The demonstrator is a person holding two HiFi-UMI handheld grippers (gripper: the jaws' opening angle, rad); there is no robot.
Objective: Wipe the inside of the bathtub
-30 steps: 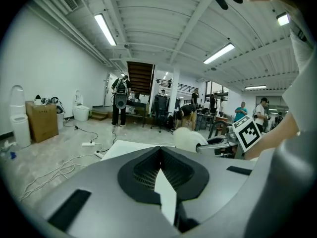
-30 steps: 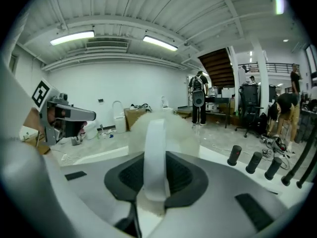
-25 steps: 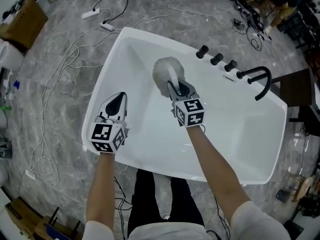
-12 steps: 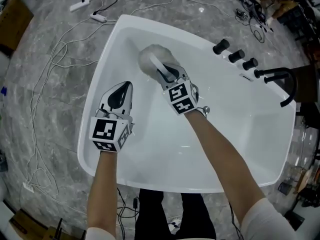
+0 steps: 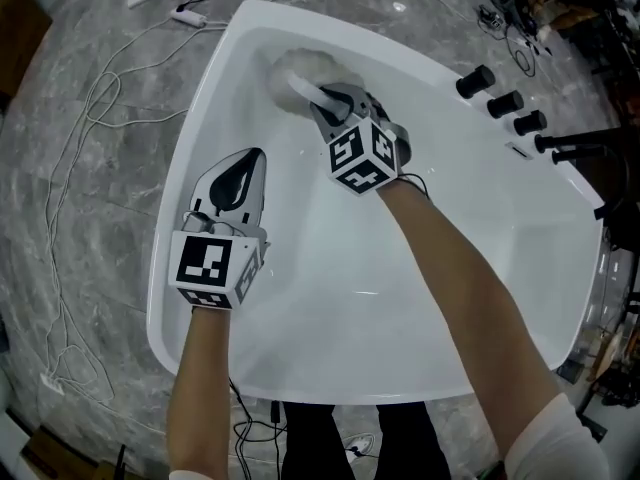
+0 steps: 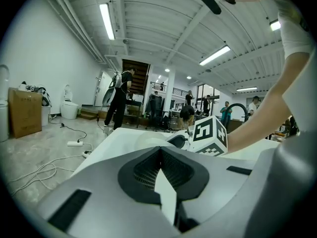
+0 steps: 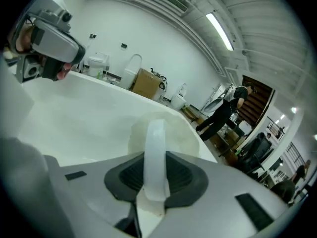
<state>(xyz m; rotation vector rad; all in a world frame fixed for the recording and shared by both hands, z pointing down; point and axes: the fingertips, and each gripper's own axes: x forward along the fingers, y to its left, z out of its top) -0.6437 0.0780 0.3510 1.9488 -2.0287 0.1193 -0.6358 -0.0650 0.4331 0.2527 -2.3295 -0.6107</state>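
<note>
Head view: white bathtub (image 5: 178, 168) with a wide rounded rim and a smooth, glossy inside, bare and shining, on a grey stone-patterned floor (image 5: 70, 228). Right gripper (image 5: 333, 101) deep inside the tub near its far left corner, jaws pinching the white handle (image 5: 304, 89) of a pale fluffy pad (image 5: 288, 66). Pad pressed against the inner wall just below the rim. Left gripper (image 5: 238, 178) over the left inner slope, near the rim, well apart from the pad; contact with the tub not to be judged here. Three black knobs (image 5: 504, 102) and a black faucet (image 5: 580, 150) on the far right rim. White cables (image 5: 95, 108) on the floor beside the tub.

Left gripper view: jaws of the left gripper (image 6: 159, 155) pressed together, nothing between them. Beyond them the white tub rim (image 6: 111, 143) and the marker cube (image 6: 210, 135) of the right gripper. In the background a standing person (image 6: 119, 100) and a cardboard box (image 6: 24, 112).

Right gripper view: jaws of the right gripper (image 7: 155, 175) clamped on the curved, milky-white handle (image 7: 155, 150). Round, soft-looking pad (image 7: 173, 138) right ahead, lying on the clean white inner wall (image 7: 84, 115).
</note>
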